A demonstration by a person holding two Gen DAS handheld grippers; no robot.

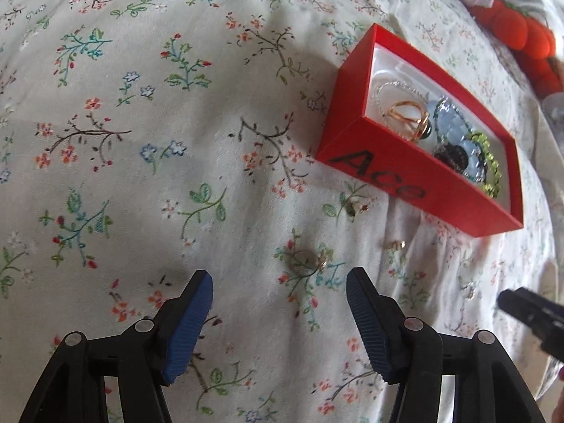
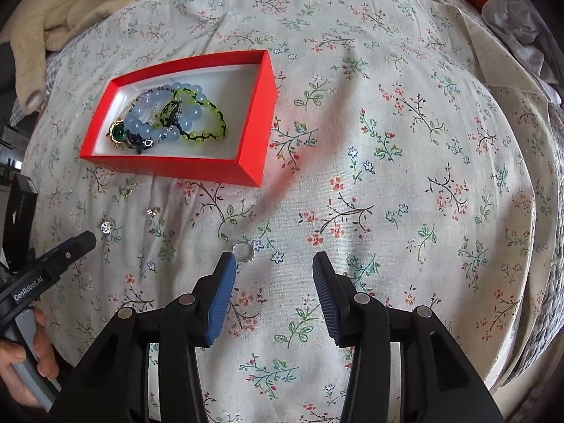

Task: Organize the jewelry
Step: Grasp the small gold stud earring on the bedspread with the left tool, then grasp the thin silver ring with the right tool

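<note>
A red box (image 1: pixel 398 179) (image 2: pixel 169 167) lies on the floral bedsheet and holds blue and green bead bracelets (image 2: pixel 176 116) and rings (image 1: pixel 410 120). Loose small pieces lie on the sheet in front of it: a ring (image 1: pixel 306 262) (image 2: pixel 244 251), small earrings (image 1: pixel 395 245) (image 2: pixel 153 211), a sparkly stud (image 2: pixel 105 227) (image 1: pixel 469 290) and another piece (image 1: pixel 356 208) (image 2: pixel 126 192). My left gripper (image 1: pixel 280 294) is open and empty, just short of the ring. My right gripper (image 2: pixel 275 269) is open and empty, with the ring beside its left fingertip.
A beige garment (image 2: pixel 67 10) lies at the far left of the bed. An orange plush toy (image 1: pixel 528 46) lies at the far right. A black box (image 2: pixel 21 204) stands at the left edge. The bed edge runs along the right (image 2: pixel 543 282).
</note>
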